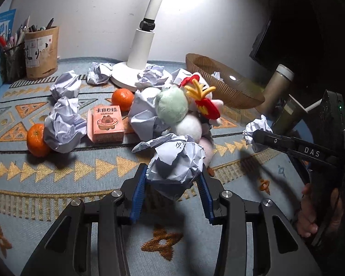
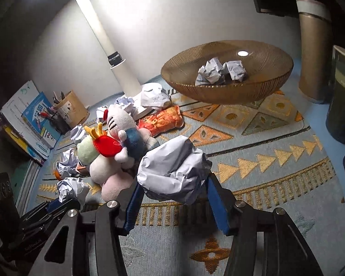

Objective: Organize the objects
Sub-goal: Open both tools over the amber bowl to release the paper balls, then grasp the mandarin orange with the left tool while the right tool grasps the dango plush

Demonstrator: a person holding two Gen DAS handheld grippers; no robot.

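Observation:
My left gripper (image 1: 173, 179) is shut on a crumpled paper ball (image 1: 176, 161) just above the patterned cloth, in front of a pile of plush toys (image 1: 184, 108). My right gripper (image 2: 174, 193) is shut on another crumpled paper ball (image 2: 172, 172), held above the cloth; it also shows at the right of the left wrist view (image 1: 256, 135). A woven brown bowl (image 2: 227, 92) at the back holds two paper balls (image 2: 218, 71). Several loose paper balls (image 1: 62, 126) lie around the lamp base.
A white desk lamp (image 1: 140, 53) stands at the back middle. Two oranges (image 1: 35, 140), a pink box (image 1: 107, 124) and an orange snack bag (image 2: 161, 119) lie on the cloth. Pen holders (image 1: 41, 53) and books (image 2: 34, 119) stand at far left. Tall cylinders (image 2: 315, 50) stand at right.

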